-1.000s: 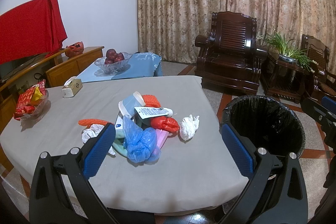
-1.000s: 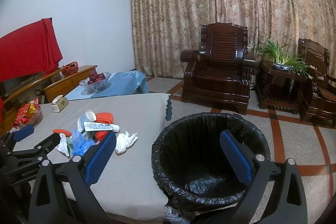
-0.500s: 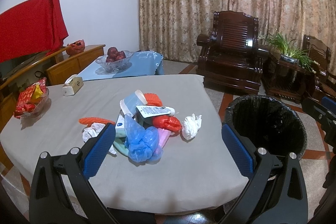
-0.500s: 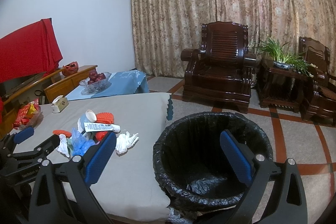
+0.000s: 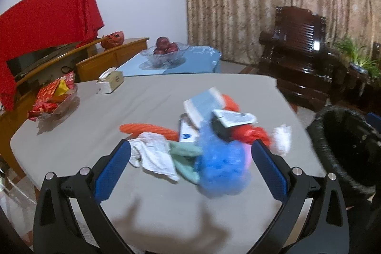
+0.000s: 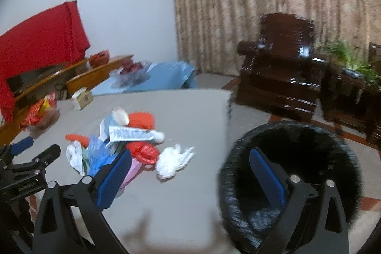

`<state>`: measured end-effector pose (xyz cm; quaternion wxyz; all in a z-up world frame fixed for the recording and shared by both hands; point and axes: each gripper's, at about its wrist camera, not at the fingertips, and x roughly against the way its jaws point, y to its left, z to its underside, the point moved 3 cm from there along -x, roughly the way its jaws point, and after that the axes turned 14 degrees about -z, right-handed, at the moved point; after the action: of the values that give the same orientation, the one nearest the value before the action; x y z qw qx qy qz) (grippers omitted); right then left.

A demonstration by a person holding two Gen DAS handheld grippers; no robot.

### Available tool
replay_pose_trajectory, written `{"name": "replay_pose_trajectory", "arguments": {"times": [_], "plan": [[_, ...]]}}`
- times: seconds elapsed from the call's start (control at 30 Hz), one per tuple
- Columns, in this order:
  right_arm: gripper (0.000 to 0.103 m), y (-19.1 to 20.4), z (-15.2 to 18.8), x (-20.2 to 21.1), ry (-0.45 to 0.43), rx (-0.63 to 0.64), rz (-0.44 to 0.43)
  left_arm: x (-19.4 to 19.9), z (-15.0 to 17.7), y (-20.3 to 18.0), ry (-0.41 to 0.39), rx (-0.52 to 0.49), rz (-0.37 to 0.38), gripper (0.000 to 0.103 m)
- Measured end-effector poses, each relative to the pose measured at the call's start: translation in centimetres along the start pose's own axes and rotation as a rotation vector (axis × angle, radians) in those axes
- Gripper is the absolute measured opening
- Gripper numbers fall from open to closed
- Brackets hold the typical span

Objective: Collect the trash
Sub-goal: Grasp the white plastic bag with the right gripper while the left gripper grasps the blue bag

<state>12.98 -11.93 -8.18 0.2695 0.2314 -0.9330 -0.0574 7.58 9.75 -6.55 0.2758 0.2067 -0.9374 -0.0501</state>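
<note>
Ahead, the trash pile (image 5: 209, 132) lies mid-table on the grey tablecloth (image 5: 142, 99), a blue plastic bag (image 5: 221, 168) nearest. The left gripper (image 5: 189, 167) hovers over it, fingers apart and empty; the right gripper (image 6: 190, 170) (also spread, empty) hangs beside it. A tissue box (image 5: 110, 82) and snack bowl (image 5: 53, 99) sit behind. The black-lined bin (image 6: 288, 182) stands off the table's edge, a little crumpled stuff inside.

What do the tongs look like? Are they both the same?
Yes, they match. The left tongs and right tongs each have two black plastic arms with triangle-shaped holes, round silver bolts, and flat blue pads on the insides. Small white lettering marks the left one's side.
</note>
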Motion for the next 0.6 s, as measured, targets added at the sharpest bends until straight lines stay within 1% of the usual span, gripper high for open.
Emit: {"name": "replay_pose_trajectory", "arguments": {"times": [0.1,0.13,0.27,0.3,0.4,0.53,0.6], "plan": [[0.096,0.4,0.4,-3.0,0.042,0.022,-0.015,-2.1,0.7,0.4,0.015,0.007,-0.009,0.098],[0.096,0.7,0.8,-4.5,0.07,0.034,-0.017,-2.6,0.7,0.5,0.021,0.011,-0.008,0.098],[0.087,0.0,1.5,-7.9,0.132,0.044,-0.012,-4.3,1.3,0.7,0.053,0.03,0.004,0.098],[0.086,-0.1,1.9,-8.9,0.153,0.045,-0.01,-4.6,1.5,0.7,0.061,0.03,0.006,0.098],[0.079,-0.6,2.6,-10.7,0.207,0.047,-0.014,-5.2,1.8,0.5,0.078,0.027,0.019,0.098],[0.063,-1.4,3.7,-12.2,0.267,0.028,-0.032,-5.4,2.1,0.0,0.076,0.025,0.038,0.098],[0.045,-1.7,4.2,-12.7,0.294,0.022,-0.066,-5.5,2.2,-0.4,0.082,0.026,0.051,0.098]]}}
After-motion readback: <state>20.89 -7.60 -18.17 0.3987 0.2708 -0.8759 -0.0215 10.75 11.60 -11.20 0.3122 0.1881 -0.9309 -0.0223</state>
